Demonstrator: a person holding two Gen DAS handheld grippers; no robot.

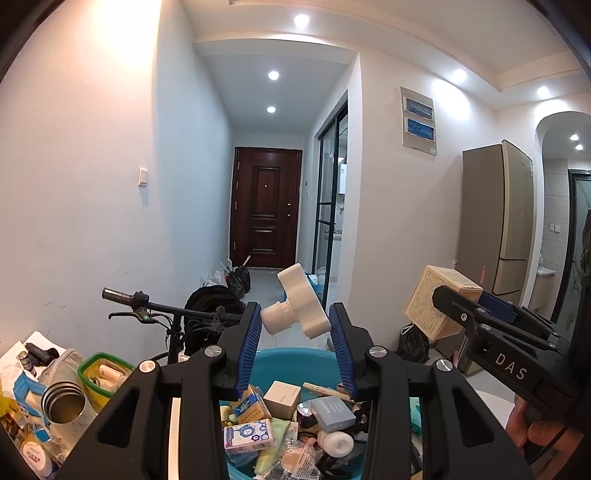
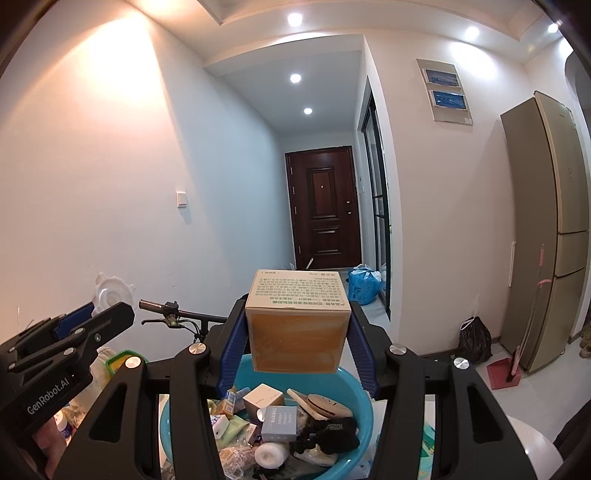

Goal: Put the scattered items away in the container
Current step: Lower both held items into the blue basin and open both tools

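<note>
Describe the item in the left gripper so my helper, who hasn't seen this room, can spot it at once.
Find the blue basin full of small boxes. Above it, the left gripper grips a white plastic knob with a lobed head and round stub. The right gripper holds a yellow box.

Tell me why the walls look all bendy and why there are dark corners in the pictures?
Both views come through a fisheye lens: in the left wrist view the fridge leans inward and black lens edges fill the corners; in the right wrist view the fridge bows too, and the ceiling spotlights flare into bright glare on the wall.
</note>
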